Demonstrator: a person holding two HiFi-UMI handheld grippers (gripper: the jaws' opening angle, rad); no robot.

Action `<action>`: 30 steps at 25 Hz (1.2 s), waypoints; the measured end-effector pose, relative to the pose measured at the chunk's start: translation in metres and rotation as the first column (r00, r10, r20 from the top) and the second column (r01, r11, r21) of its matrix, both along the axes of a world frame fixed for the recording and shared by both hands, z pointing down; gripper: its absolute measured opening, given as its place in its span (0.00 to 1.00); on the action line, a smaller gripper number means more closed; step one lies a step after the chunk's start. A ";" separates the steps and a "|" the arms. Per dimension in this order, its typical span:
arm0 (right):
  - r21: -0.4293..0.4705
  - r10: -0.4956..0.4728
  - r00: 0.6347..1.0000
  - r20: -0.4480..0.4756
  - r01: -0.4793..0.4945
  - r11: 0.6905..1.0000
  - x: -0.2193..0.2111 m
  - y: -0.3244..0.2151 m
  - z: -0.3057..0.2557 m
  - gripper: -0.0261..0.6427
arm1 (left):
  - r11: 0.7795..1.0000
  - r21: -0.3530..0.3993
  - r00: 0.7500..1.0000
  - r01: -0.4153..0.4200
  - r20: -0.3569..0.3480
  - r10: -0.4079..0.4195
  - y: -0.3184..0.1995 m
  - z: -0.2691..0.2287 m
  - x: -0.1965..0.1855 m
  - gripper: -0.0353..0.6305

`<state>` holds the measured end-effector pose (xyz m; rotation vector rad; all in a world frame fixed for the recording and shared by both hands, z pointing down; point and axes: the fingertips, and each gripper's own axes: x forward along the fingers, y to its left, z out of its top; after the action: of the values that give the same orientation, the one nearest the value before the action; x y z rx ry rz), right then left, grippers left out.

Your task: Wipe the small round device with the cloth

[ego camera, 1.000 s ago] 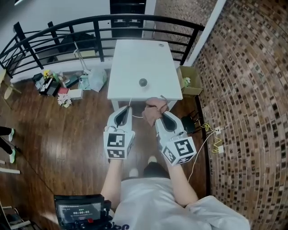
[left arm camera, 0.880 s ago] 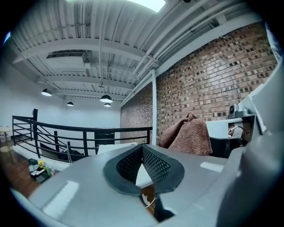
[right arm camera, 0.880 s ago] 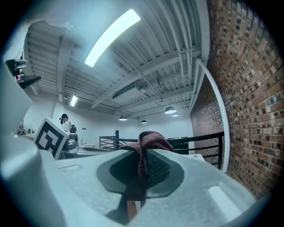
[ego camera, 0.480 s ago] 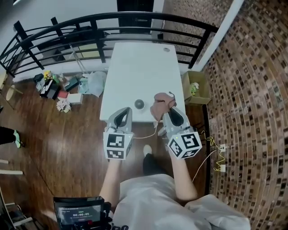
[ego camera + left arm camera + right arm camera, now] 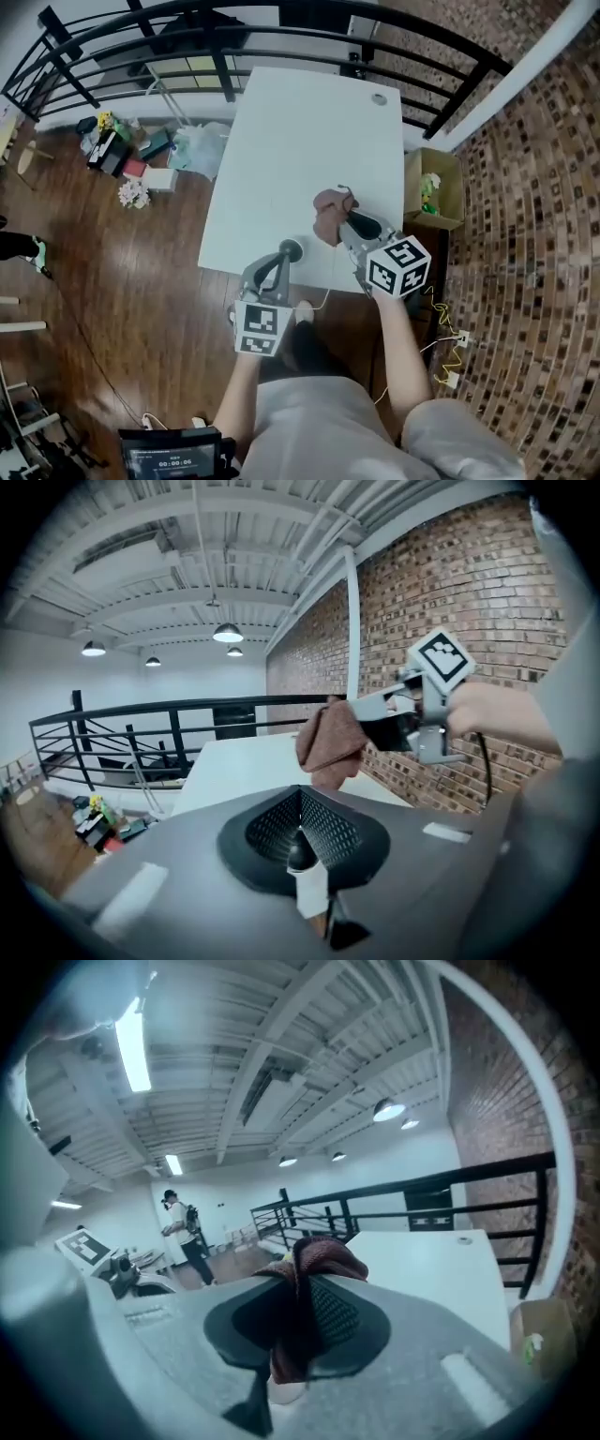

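The white table (image 5: 281, 141) spreads ahead of both pairs of jaws, the right gripper (image 5: 349, 223) clamps its 2 jaws on the brown cloth (image 5: 328, 211), which bunches out past their tips, and the left gripper (image 5: 285, 257) pinches the small round device (image 5: 293, 248) narrowly between its jaws, where it shows only as a dark blob with its underside hidden.

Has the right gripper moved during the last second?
Yes. The right gripper, jaws shut on the cloth, has moved forward from the near edge of the table to above its top.
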<state>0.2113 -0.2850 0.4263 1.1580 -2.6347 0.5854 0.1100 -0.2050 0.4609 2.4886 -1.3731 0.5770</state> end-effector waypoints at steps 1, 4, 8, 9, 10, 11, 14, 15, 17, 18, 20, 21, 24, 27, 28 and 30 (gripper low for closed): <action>-0.030 -0.074 0.997 -0.001 0.074 0.997 -0.011 -0.015 0.014 0.09 | 1.000 -0.014 1.000 -0.019 -0.004 0.019 0.001 0.011 0.004 0.08; -0.126 -0.320 0.947 0.000 0.317 0.940 -0.056 -0.045 0.061 0.09 | 0.996 -0.044 0.996 -0.082 0.013 0.083 0.002 0.041 0.013 0.08; -0.328 -0.609 0.793 0.012 0.578 0.747 -0.112 -0.045 0.130 0.09 | 0.989 -0.039 0.988 -0.141 0.055 0.143 -0.010 0.060 0.020 0.08; -0.380 -0.653 0.757 0.032 0.613 0.692 -0.122 -0.040 0.145 0.09 | 0.986 -0.040 0.985 -0.159 0.066 0.161 -0.012 0.064 0.021 0.08; -0.427 -0.684 0.727 0.062 0.639 0.640 -0.131 -0.034 0.157 0.09 | 0.983 -0.048 0.981 -0.179 0.073 0.182 -0.014 0.069 0.022 0.08; -0.468 -0.703 0.704 0.095 0.655 0.593 -0.138 -0.029 0.167 0.09 | 0.978 -0.061 0.976 -0.197 0.076 0.202 -0.015 0.074 0.023 0.08; -0.552 -0.717 0.685 0.128 0.650 0.523 -0.138 -0.020 0.189 0.09 | 0.970 -0.107 0.969 -0.220 0.090 0.229 -0.019 0.088 0.027 0.08; -0.565 -0.707 0.697 0.119 0.634 0.528 -0.131 -0.018 0.193 0.09 | 0.968 -0.122 0.968 -0.221 0.094 0.233 -0.019 0.092 0.027 0.08; -0.579 -0.658 0.746 0.109 0.585 0.568 -0.112 -0.015 0.195 0.09 | 0.963 -0.151 0.968 -0.222 0.087 0.236 -0.021 0.097 0.026 0.08; -0.583 -0.621 0.776 0.108 0.556 0.593 -0.104 -0.011 0.194 0.09 | 0.961 -0.167 0.970 -0.219 0.073 0.233 -0.022 0.099 0.023 0.08; -0.583 -0.549 0.830 0.100 0.496 0.644 -0.088 0.007 0.196 0.09 | 0.957 -0.197 0.975 -0.210 0.029 0.220 -0.027 0.101 0.016 0.08; -0.581 -0.509 0.856 0.091 0.461 0.671 -0.079 0.019 0.197 0.09 | 0.954 -0.208 0.975 -0.214 0.011 0.221 -0.030 0.101 0.015 0.08; -0.582 -0.365 0.929 0.059 0.329 0.744 -0.059 0.058 0.203 0.09 | 0.940 -0.227 0.965 -0.255 0.006 0.263 -0.037 0.102 0.020 0.08; -0.590 -0.208 0.975 0.072 0.210 0.780 -0.074 0.100 0.206 0.09 | 0.927 -0.243 0.953 -0.287 0.028 0.302 -0.037 0.104 0.024 0.08; -0.595 -0.161 0.984 0.076 0.175 0.785 -0.083 0.110 0.208 0.09 | 0.924 -0.243 0.949 -0.296 0.037 0.314 -0.037 0.104 0.025 0.08; -0.602 -0.077 0.994 0.078 0.109 0.791 -0.096 0.122 0.214 0.09 | 0.920 -0.242 0.943 -0.310 0.048 0.330 -0.037 0.104 0.029 0.08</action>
<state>0.1152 -0.1631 0.6400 0.8054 -2.2320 1.3272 0.1392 -0.2419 0.5649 2.5315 -0.8641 0.8697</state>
